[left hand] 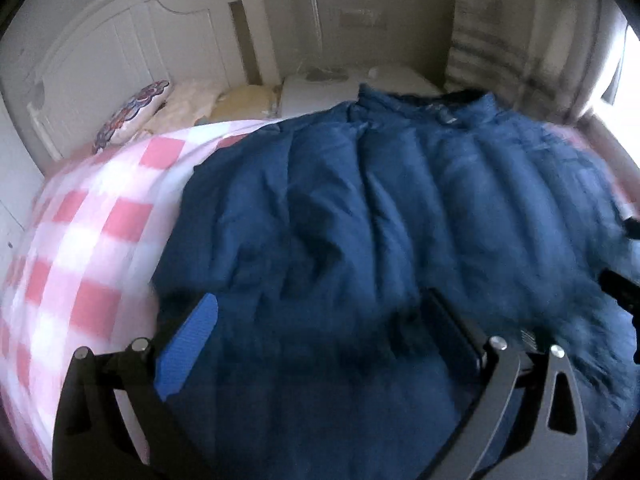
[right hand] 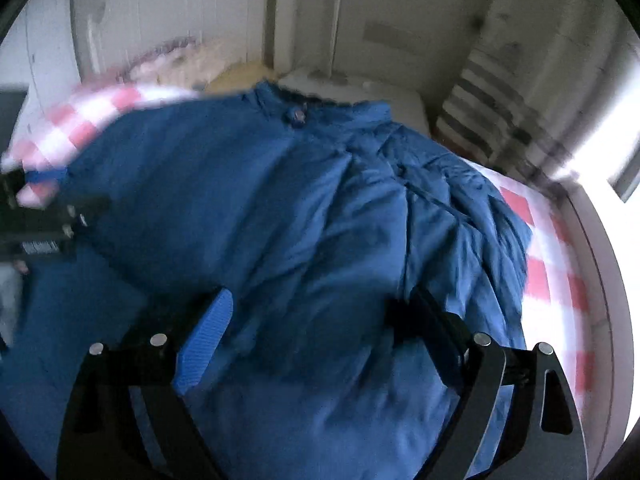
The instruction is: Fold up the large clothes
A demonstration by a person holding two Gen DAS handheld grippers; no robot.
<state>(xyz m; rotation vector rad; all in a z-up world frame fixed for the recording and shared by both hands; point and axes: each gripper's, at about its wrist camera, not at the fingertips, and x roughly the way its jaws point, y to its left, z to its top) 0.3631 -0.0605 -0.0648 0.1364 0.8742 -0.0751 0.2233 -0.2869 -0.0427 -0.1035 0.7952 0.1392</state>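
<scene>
- The dark blue quilted padded jacket (left hand: 380,208) lies spread across the bed, on the pink-and-white checked bed sheet (left hand: 92,240), with its collar (right hand: 316,110) toward the white headboard (left hand: 120,44) end.
- The left gripper (left hand: 324,336) hovers over the jacket's near part with its jaws spread wide; no cloth is pinched between them.
- The right gripper (right hand: 316,332) likewise has its jaws spread over the jacket, with the padding below them and not clamped.
- Risk: the padding is thick and slippery-looking, so a shallow bite may take only the outer shell, and the fold could slide back open.
- Risk: the right side of the jacket lies near the bed's right edge; a pull that way could drag a sleeve over the edge.
- Risk: uneven lifting by the two grippers would probably skew the fold line.
- Hidden: the jacket's hem falls below both views, behind the gripper bodies.
- Hard to make out: motion blur smears both views; sleeves cannot be told apart from the body, and whether the front is fastened cannot be told.
- The patterned cushion (left hand: 132,112) near the headboard is indistinct.
</scene>
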